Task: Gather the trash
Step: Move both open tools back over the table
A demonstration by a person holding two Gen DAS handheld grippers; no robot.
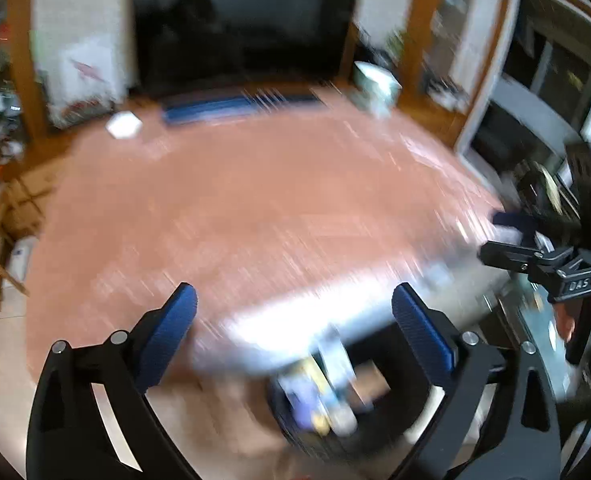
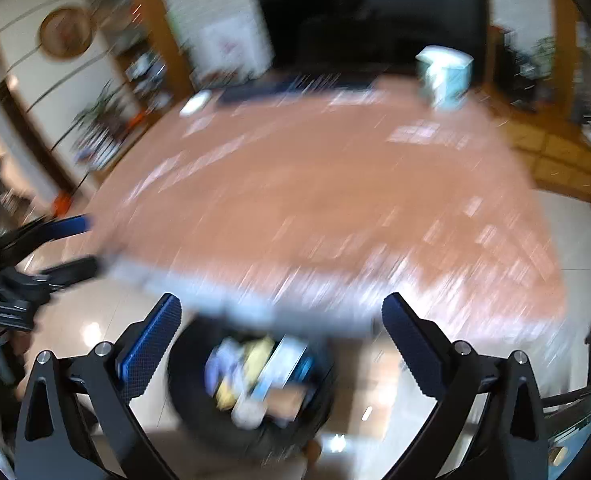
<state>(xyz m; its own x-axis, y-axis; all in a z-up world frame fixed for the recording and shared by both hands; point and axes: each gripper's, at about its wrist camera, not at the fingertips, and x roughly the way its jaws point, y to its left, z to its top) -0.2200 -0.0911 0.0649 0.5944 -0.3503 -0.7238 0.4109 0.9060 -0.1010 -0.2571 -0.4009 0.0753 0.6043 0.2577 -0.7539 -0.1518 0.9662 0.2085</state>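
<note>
Left gripper (image 1: pixel 293 308): jaws standing wide apart, nothing sitting between the blue pads (image 1: pixel 175 320)
Right gripper (image 2: pixel 281 316): jaws likewise standing wide, nothing lying between them; in the left wrist view it is showing at the right edge (image 1: pixel 507 236)
Table (image 1: pixel 255 208): reddish-brown top stretching away ahead of both grippers, its pale near edge running just beyond the fingertips; heavily blurred
Bin (image 2: pixel 183 368): dark round container sitting on the pale floor below the table's near edge, showing between the fingers in both views
Trash (image 2: pixel 255 372): lying inside the bin, a blurred heap of pale blue, yellow, white and brown pieces; single items cannot be told apart
White item (image 1: pixel 124 125): small flat thing resting at the table's far left corner
Pale box (image 2: pixel 445 76): standing upright near the table's far right corner
Dark screen (image 1: pixel 239 28): filling the wall behind the table
</note>
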